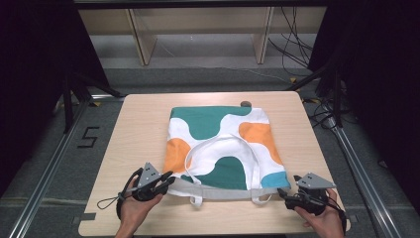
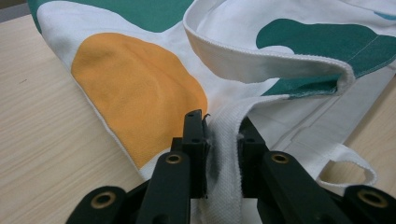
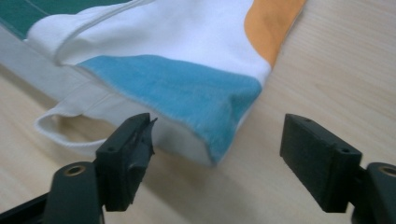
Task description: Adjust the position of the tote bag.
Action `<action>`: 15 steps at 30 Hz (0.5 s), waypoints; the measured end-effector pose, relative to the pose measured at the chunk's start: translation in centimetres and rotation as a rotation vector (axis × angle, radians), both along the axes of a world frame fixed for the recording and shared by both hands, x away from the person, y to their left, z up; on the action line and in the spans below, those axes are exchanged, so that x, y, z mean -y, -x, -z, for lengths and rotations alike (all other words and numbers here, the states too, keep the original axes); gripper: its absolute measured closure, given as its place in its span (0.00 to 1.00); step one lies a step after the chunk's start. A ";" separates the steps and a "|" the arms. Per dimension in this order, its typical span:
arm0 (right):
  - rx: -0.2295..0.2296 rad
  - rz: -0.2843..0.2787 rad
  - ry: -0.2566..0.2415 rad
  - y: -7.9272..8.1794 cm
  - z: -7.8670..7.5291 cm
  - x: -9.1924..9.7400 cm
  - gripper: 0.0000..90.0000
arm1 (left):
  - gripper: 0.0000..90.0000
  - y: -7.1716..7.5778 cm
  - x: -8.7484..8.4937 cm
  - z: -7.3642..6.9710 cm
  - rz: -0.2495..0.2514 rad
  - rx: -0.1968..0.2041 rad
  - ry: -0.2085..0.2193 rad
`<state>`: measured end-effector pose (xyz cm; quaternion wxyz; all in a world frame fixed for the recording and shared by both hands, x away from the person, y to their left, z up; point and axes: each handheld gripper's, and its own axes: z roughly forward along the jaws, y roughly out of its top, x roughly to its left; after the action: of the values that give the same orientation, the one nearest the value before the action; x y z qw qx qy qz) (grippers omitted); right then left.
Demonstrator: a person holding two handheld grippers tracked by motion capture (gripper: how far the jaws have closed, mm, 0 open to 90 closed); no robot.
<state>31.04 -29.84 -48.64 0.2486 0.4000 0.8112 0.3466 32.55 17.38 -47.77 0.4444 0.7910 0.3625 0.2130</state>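
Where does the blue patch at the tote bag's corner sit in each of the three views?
High view: the blue patch sits at the tote bag's near right corner, just ahead of the right gripper.
Left gripper view: a sliver of the blue patch at the top right edge.
Right gripper view: centre of the picture, the blue patch lies between the open jaws.
Shared landmark: the orange patch beside it.

Bare table (image 1: 143, 129) flanks bag (image 1: 223, 144); edges reachable.
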 end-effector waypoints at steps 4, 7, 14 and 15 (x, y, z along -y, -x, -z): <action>0.024 -0.008 0.015 -0.9 -0.2 -0.6 0.40 | 0.86 0.0 0.1 0.1 -0.004 -0.002 -0.003; 0.051 -0.019 0.078 -2.1 -0.3 -1.4 0.61 | 0.86 0.0 -0.1 0.3 0.002 -0.008 -0.004; 0.056 -0.012 0.102 -3.6 -0.3 -1.4 0.85 | 0.73 -0.2 0.1 1.6 0.019 -0.072 -0.183; 0.072 -0.013 0.104 -3.6 -0.5 -1.3 0.86 | 0.71 -0.2 0.2 1.9 0.015 -0.080 -0.212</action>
<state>34.60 -28.52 -48.13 0.2956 0.3684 0.8213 0.3199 32.75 17.19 -49.72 0.3449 0.8441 0.3494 0.2153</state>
